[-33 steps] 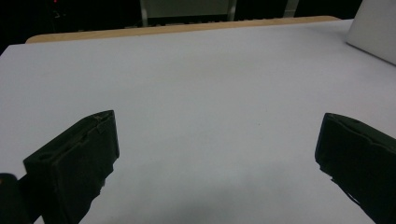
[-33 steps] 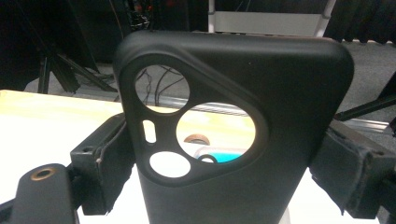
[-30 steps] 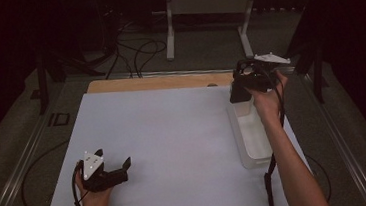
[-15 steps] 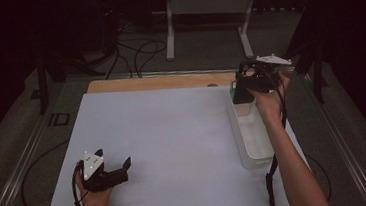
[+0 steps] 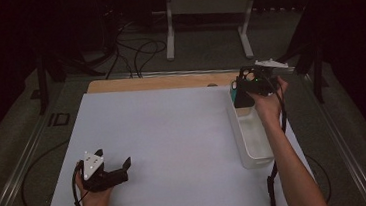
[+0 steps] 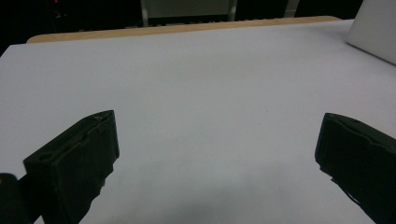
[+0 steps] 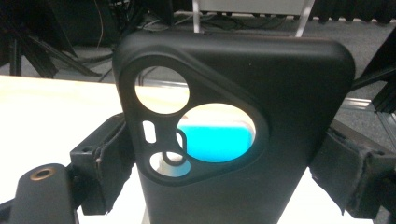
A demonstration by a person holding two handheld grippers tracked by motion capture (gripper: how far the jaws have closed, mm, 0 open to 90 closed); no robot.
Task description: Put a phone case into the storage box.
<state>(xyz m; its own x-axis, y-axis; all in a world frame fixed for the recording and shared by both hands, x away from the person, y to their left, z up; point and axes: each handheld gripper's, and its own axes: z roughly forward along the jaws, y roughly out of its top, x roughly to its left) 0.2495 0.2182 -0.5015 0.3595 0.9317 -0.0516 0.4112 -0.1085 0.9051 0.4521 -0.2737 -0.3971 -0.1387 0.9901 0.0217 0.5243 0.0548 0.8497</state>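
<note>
The right gripper (image 7: 233, 158) grasps a black phone case (image 7: 243, 116) upright between its jaws; the left gripper (image 6: 217, 158) rests released on the bench (image 5: 173, 134).

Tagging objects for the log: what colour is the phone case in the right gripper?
Black phone case; clearest in the right gripper view.

I saw the counter (image 5: 173, 134) covered by a white sheet, a wooden strip (image 5: 159, 82) bare along its far edge, and a clear plastic bin (image 5: 252, 139) resting near its right side.
</note>
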